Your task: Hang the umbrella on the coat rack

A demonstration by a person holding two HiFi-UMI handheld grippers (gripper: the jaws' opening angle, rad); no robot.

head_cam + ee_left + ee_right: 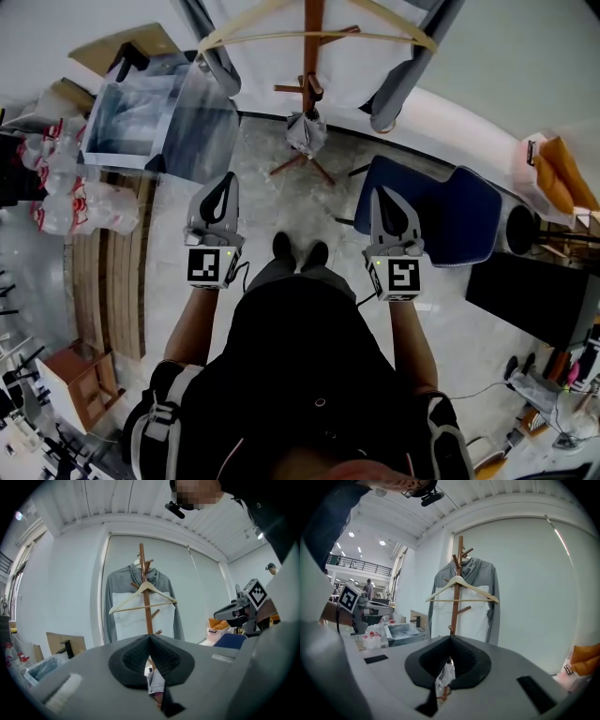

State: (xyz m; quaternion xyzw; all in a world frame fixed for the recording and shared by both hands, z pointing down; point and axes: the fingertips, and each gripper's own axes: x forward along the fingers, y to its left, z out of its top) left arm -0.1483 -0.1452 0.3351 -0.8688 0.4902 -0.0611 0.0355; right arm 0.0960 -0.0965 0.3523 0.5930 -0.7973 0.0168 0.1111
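Pale marble flooring and a white back wall frame a workshop corner where a person stands facing a wooden coat rack (313,56), a gripper in each hand. A grey-and-white hooded jacket (140,606) on a wooden hanger (309,36) fills the upper pegs of the pole. A blue chair (450,216) sits off to the person's right, and a clear plastic bin (141,112) and shrink-wrapped water bottles (66,187) off to the left. The task's own piece, a folded grey umbrella (307,131), hangs from a low peg on the pole just above the rack's splayed feet, its long axis upright and its bundle of fabric drooping below the peg. It lies straight ahead of the person, well apart from both tools and on the line that runs between them. The left gripper (225,183) and the right gripper (382,199) are held at about chest width and point at the rack, so neither hand looks clearly the nearer. Each gripper view shows the two dark pads pressed together at the tip with nothing pinched; the umbrella appears only as a distant shape through the slot beneath them. With the umbrella on its peg and both claws empty, the hanging appears done, and any further reach would go forward and slightly inward from either side.
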